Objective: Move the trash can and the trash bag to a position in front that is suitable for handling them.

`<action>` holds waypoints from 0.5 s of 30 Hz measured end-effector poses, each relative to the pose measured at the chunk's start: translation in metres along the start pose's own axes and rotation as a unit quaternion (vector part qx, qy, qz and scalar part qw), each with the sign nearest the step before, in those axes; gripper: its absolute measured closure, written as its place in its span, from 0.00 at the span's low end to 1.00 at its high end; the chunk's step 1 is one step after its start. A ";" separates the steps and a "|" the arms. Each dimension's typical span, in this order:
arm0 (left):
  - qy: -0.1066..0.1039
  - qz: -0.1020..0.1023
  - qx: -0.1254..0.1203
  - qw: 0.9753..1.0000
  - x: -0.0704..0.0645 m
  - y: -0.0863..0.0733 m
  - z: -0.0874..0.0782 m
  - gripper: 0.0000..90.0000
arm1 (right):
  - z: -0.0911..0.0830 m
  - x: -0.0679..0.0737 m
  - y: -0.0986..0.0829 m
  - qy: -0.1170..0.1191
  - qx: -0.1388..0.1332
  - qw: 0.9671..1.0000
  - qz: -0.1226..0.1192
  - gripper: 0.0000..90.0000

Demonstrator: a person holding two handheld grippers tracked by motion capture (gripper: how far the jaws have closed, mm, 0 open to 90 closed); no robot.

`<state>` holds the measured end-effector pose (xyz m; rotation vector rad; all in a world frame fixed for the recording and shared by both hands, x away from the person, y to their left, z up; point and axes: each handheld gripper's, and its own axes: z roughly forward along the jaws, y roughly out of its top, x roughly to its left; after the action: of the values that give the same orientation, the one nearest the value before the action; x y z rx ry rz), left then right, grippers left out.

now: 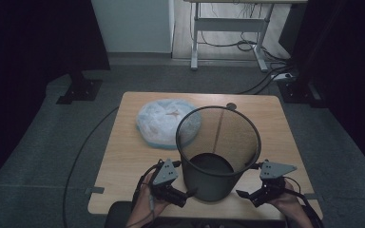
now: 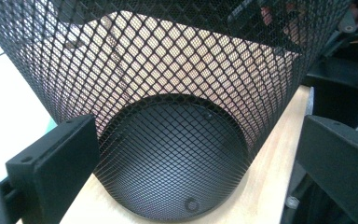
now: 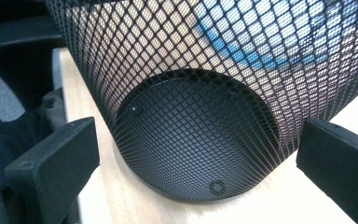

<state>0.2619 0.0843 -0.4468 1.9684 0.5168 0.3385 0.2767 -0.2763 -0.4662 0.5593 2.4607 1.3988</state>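
Observation:
A black mesh wastebasket (image 1: 204, 185) stands upright and empty near the front edge of the wooden table (image 1: 123, 166). Behind it to the left lies a crumpled clear plastic bag (image 1: 164, 121) with bluish parts. My left gripper (image 1: 186, 195) is open at the basket's lower left side, and my right gripper (image 1: 246, 197) is open at its lower right side. In the left gripper view the basket (image 2: 177, 84) fills the space ahead of the open left gripper (image 2: 196, 158), jaws wide apart. The right gripper (image 3: 196, 163) faces the basket's base (image 3: 200, 140) the same way, with nothing held.
The table stands on grey carpet. A cable (image 1: 81, 152) runs across the floor at left. A black stand base (image 1: 78, 88) sits at back left and a white desk frame (image 1: 228, 28) with cables at the back. The table's front edge is close under both hands.

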 end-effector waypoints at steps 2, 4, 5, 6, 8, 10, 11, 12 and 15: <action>-0.003 -0.004 -0.003 1.000 -0.001 -0.003 -0.005 0.00 | 0.001 0.005 0.001 0.004 0.000 1.000 -0.001 0.00; -0.007 -0.001 0.005 1.000 0.001 -0.004 -0.007 0.00 | 0.000 0.006 0.002 0.009 0.004 1.000 -0.003 0.00; 0.000 0.002 0.009 1.000 0.003 -0.005 -0.008 0.00 | -0.001 0.005 0.002 0.006 0.006 1.000 -0.004 0.00; 0.012 0.004 0.014 1.000 0.006 -0.005 -0.009 0.00 | -0.002 0.003 0.003 -0.002 0.009 1.000 -0.005 0.00; 0.033 -0.003 0.017 0.999 0.018 -0.007 -0.014 0.00 | -0.007 -0.004 0.002 -0.027 0.018 0.999 -0.002 0.00; 0.057 -0.016 0.014 0.998 0.034 -0.009 -0.018 0.00 | -0.013 -0.016 0.000 -0.052 0.019 0.998 0.006 0.00; 0.072 -0.026 0.011 0.997 0.044 -0.009 -0.019 0.00 | -0.015 -0.022 -0.001 -0.068 0.021 0.997 0.009 0.00; 0.080 -0.032 0.010 0.996 0.050 -0.009 -0.020 0.00 | -0.016 -0.031 -0.002 -0.086 0.025 0.996 0.010 0.00; 0.101 -0.051 0.012 0.993 0.070 -0.008 -0.017 0.00 | -0.016 -0.047 -0.002 -0.112 0.026 0.993 0.022 0.00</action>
<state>0.3138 0.1350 -0.4458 1.9331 0.7528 0.4719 0.3121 -0.3106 -0.4586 0.7442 2.3234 1.2167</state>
